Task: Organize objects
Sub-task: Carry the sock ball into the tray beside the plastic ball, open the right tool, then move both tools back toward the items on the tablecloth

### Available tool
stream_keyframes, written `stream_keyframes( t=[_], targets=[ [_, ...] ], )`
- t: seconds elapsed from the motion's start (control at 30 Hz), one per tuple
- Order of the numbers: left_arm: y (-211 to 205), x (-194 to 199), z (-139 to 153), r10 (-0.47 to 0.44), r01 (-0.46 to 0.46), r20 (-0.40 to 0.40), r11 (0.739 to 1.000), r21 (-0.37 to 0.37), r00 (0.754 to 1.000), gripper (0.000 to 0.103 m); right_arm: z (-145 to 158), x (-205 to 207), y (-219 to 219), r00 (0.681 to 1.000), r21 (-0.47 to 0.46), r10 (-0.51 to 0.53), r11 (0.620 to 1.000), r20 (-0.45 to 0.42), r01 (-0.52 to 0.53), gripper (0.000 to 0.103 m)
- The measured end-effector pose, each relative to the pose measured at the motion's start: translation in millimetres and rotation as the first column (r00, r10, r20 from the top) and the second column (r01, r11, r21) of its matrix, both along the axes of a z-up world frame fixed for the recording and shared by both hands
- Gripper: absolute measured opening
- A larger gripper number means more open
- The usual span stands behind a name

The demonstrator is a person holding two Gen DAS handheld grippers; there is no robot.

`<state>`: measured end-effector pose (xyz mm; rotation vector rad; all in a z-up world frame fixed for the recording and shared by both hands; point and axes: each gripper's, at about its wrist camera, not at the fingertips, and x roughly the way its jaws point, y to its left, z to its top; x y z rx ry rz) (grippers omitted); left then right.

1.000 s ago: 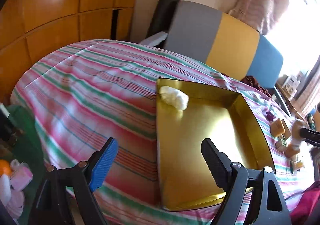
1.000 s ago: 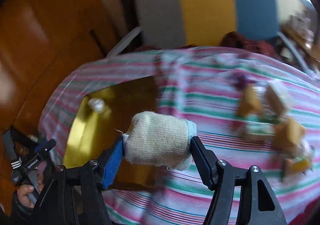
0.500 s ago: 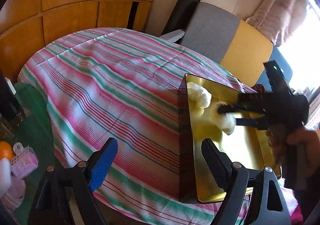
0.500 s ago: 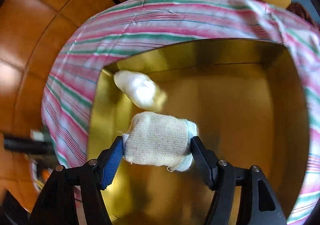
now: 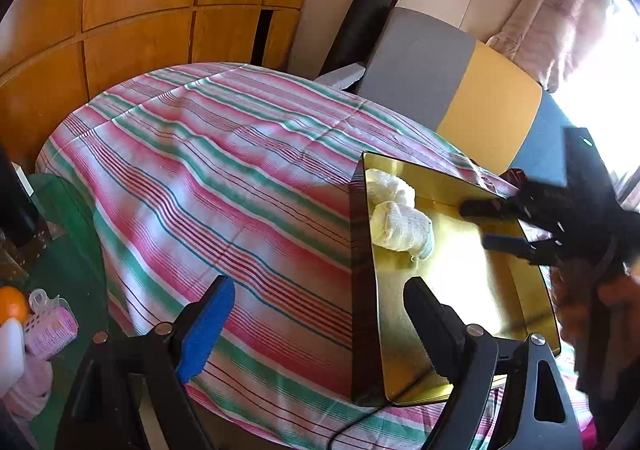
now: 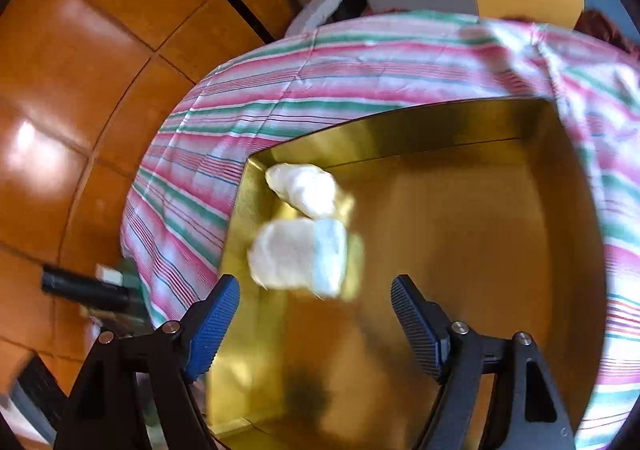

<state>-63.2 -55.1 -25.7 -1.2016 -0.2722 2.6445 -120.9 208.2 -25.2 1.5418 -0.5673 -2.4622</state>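
Note:
A gold tray lies on the striped tablecloth. Two rolled socks sit in its far left corner: a white one and a cream one with a pale blue cuff beside it. My right gripper hangs over the tray, its jaws opening, the cream sock lying free beyond its fingertips. My left gripper stands open over the tray's near left wall, nothing between its fingers.
A chair with grey, yellow and blue panels stands behind the table. Wooden cabinet doors fill the left. On the floor at the left lie an orange and a pink roller. A hand holds the right gripper.
My right gripper carried the cream sock across to the tray, opened and let it drop beside the white sock. My left gripper has shifted slightly left of the tray and stays open.

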Motion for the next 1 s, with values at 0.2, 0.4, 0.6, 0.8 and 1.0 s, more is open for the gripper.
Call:
stream_keyframes(
  t=[0.2, 0.4, 0.6, 0.8, 1.0],
  targets=[
    [17.7, 7.0, 9.6, -0.031, 0.03, -0.022, 0.999, -0.026, 0.999, 0.087, 14.9, 51.5, 13.8, 0.997, 0.113, 0.018, 0.994, -0.081, -0.009, 0.08],
    [41.4, 16.7, 21.4, -0.079, 0.075, -0.053, 0.994, -0.074, 0.995, 0.091, 25.0, 88.6, 28.1, 0.99, 0.181, -0.009, 0.983, -0.142, 0.035, 0.08],
    [65.8, 26.7, 27.2, -0.128, 0.121, -0.067, 0.987, -0.11, 0.989, 0.091, 35.1, 116.3, 34.7, 0.979, 0.262, -0.022, 0.962, -0.203, 0.076, 0.08],
    [86.9, 35.8, 32.1, -0.174, 0.161, -0.078, 0.977, -0.141, 0.982, 0.091, 39.6, 138.6, 41.1, 0.964, 0.35, -0.048, 0.926, -0.26, 0.14, 0.08],
    [108.3, 44.1, 37.6, -0.224, 0.206, -0.097, 0.964, -0.166, 0.97, 0.091, 37.9, 156.3, 65.9, 0.956, 0.372, -0.109, 0.905, -0.271, 0.209, 0.08]
  ],
)
